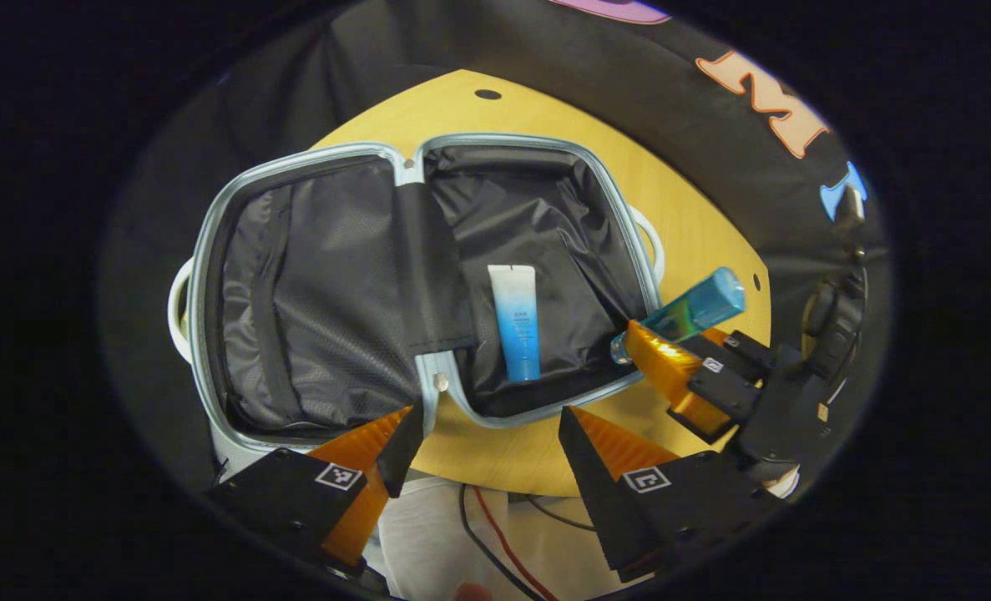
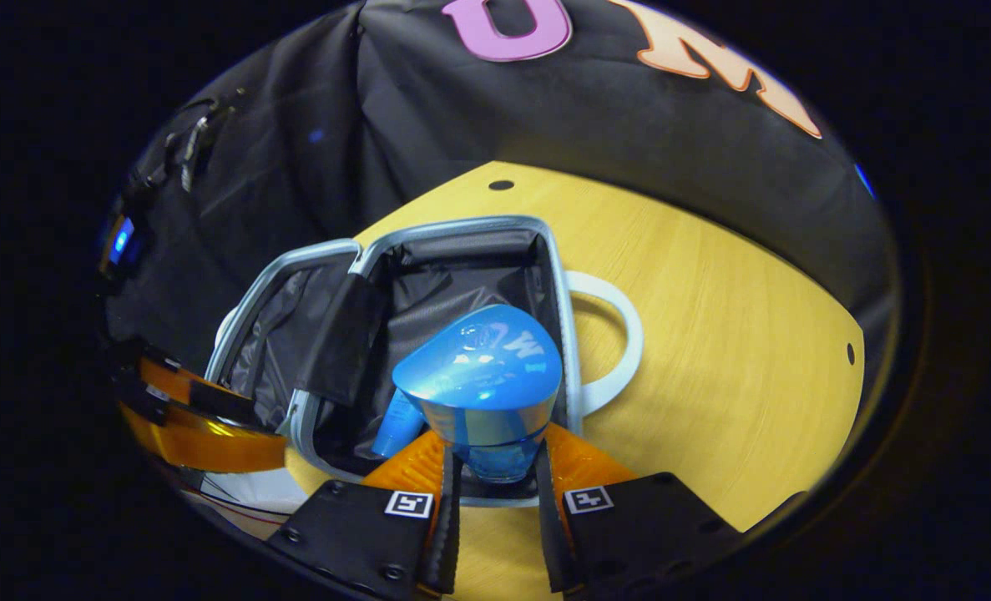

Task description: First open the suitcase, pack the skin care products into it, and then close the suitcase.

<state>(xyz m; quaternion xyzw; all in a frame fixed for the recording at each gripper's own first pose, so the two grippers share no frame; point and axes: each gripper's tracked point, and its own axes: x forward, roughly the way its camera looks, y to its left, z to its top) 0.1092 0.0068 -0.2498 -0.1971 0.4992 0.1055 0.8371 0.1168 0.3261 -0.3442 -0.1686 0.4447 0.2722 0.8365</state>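
Left gripper view shows your open pale-blue hard-shell suitcase [image 1: 428,275] flat on the round wooden table [image 1: 695,225], a white-and-blue tube [image 1: 516,321] inside. Your right gripper [image 2: 495,467] pinches the translucent blue bottle [image 2: 482,376] over its right rim, long axis pointing outward; your left gripper [image 1: 487,442] hangs spread.

I see the suitcase [image 1: 211,250] with a pale blue-grey rim, white handles and dark grey lining, lying on a yellow wood-grain surface [image 1: 695,225]. Inside it, the tube [image 1: 517,321] fades from white to blue. The bottle [image 1: 695,309] I hold is translucent teal-blue with a glossy blue cap [image 2: 482,363].
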